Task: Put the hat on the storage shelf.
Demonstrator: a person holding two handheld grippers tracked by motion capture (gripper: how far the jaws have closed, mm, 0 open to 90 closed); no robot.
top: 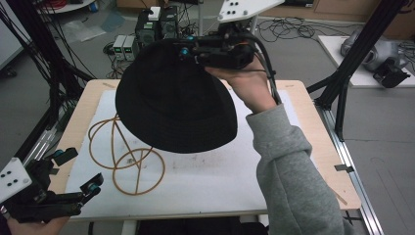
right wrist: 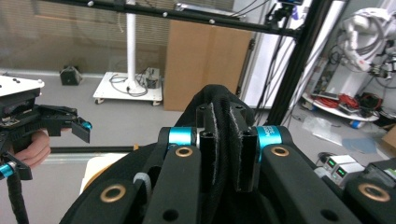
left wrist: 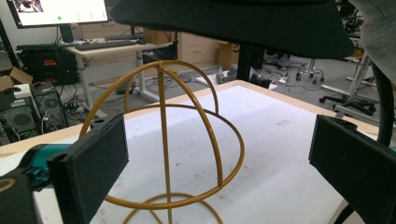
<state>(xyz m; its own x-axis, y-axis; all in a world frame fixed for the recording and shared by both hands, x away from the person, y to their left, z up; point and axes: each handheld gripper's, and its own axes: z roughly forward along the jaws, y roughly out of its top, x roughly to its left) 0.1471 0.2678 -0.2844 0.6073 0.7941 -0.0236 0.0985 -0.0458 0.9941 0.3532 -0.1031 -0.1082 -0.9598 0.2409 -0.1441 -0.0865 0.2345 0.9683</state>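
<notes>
black and soft, the one hat (top: 176,100) is a round-crowned, brimmed piece hanging in the air, its fabric bunched and pinched between the pressed-in jaws of the right gripper (right wrist: 223,140). the right hand (top: 247,81) is raised high, forearm sloping up from the sleeve. one gold wire stand (left wrist: 163,140) sits straight ahead of the left gripper (top: 73,171), below the hat; its two jaws are spread wide, holding nothing, low at the table's (top: 293,127) near corner.

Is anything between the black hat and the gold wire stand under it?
Nothing visible is. The black fabric hat, pinched in the right tongs, hangs above the gold wire stand with open air between.
</notes>
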